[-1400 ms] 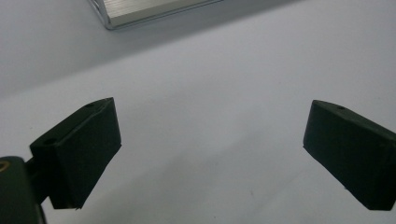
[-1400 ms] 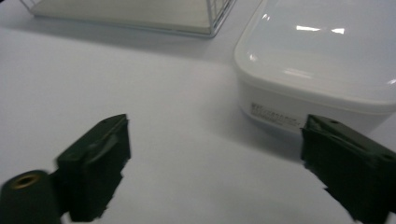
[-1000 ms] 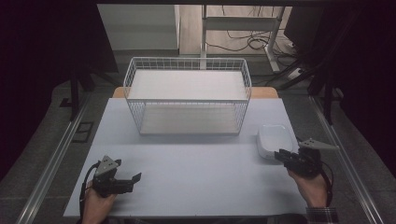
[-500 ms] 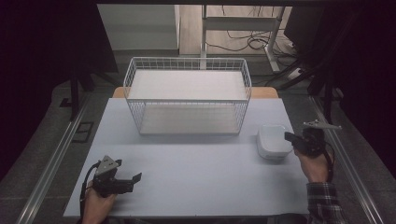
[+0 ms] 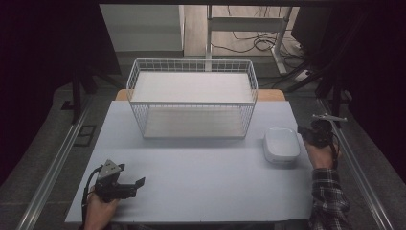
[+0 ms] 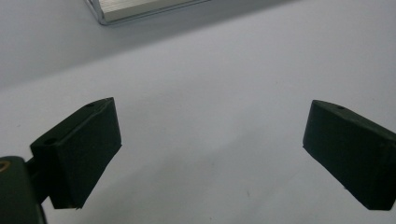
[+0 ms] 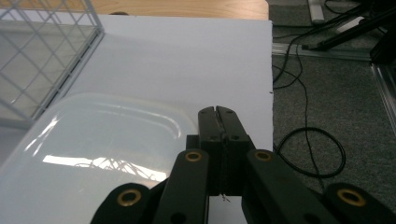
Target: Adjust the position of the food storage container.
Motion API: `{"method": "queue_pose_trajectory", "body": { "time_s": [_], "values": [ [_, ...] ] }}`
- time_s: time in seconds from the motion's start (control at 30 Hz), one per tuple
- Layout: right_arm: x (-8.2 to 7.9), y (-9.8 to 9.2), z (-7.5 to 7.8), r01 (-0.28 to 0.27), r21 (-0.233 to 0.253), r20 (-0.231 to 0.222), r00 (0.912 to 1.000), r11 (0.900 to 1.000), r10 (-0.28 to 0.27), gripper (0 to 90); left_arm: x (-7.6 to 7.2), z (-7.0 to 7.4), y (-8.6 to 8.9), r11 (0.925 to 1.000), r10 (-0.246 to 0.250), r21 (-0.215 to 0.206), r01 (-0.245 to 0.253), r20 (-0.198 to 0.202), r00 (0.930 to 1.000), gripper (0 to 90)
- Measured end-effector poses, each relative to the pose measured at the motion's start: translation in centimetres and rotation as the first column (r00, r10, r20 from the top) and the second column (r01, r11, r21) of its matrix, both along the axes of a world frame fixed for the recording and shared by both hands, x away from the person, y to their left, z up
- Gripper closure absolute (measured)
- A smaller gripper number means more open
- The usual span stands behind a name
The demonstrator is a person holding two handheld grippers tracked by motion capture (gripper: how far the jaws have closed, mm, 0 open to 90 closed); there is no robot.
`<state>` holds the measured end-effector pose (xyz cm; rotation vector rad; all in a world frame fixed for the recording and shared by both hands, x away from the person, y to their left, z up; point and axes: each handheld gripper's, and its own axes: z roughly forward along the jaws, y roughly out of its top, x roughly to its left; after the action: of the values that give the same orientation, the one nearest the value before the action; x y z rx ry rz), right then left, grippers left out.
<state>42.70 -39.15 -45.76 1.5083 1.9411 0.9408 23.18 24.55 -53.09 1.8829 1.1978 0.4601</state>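
A white wire basket (image 5: pixel 191 103) stands at the back middle of the white table (image 5: pixel 201 182). A white lidded container (image 5: pixel 281 145) with rounded corners lies at the right, and its glossy lid (image 7: pixel 93 154) shows in the right gripper view. My right gripper (image 5: pixel 306 130) hovers just right of the container, near the table's right edge, jaws pressed together with nothing between them (image 7: pixel 218 114). My left gripper (image 5: pixel 139 183) rests near the front left corner, jaws spread wide over bare tabletop (image 6: pixel 210 154).
The basket's corner (image 7: pixel 42 56) is close to the container's left. Beyond the table's right edge lies grey floor with black cables (image 7: pixel 308 154). A metal rail (image 5: pixel 52 163) runs along the left side. Bare tabletop stretches between the two grippers.
My right gripper has moved away from the front edge toward the back, along the right side of the container. The left gripper has stayed put.
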Motion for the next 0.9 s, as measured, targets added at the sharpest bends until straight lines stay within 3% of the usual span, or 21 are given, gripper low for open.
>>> {"method": "queue_pose_trajectory", "body": {
  "time_s": [0.13,0.2,0.37,0.6,0.67,0.9],
  "values": [
    [0.8,0.0,-0.5,-0.003,-0.006,-0.008,1.0000,1.000,0.003,89.3,0.0,0.0,0.0,1.0000,-0.001,-0.002,0.001,0.000,1.0000,3.9],
    [1.4,0.1,-1.0,-0.008,0.019,-0.032,0.9994,1.000,0.009,89.3,0.0,0.0,0.0,1.0000,-0.001,-0.005,0.001,0.001,1.0000,3.9],
    [1.1,0.5,-1.2,-0.026,0.035,-0.033,0.9991,0.999,0.028,89.3,0.0,0.0,0.1,0.9999,-0.003,-0.016,0.003,-0.001,1.0000,4.0],
    [-0.1,2.3,-1.4,-0.096,0.047,-0.041,0.9943,0.994,0.098,89.3,0.0,0.0,0.1,0.9999,-0.004,-0.014,0.004,-0.002,1.0000,4.1],
    [-0.7,3.3,-1.7,-0.136,0.049,-0.049,0.9892,0.990,0.138,89.3,0.0,0.0,0.1,0.9999,-0.003,-0.016,0.003,-0.002,1.0000,4.2],
    [-1.8,5.1,-1.9,-0.195,0.071,-0.067,0.9775,0.978,0.200,89.3,0.0,0.0,0.1,0.9999,-0.005,-0.016,0.005,-0.002,1.0000,4.2]
  ]
}}
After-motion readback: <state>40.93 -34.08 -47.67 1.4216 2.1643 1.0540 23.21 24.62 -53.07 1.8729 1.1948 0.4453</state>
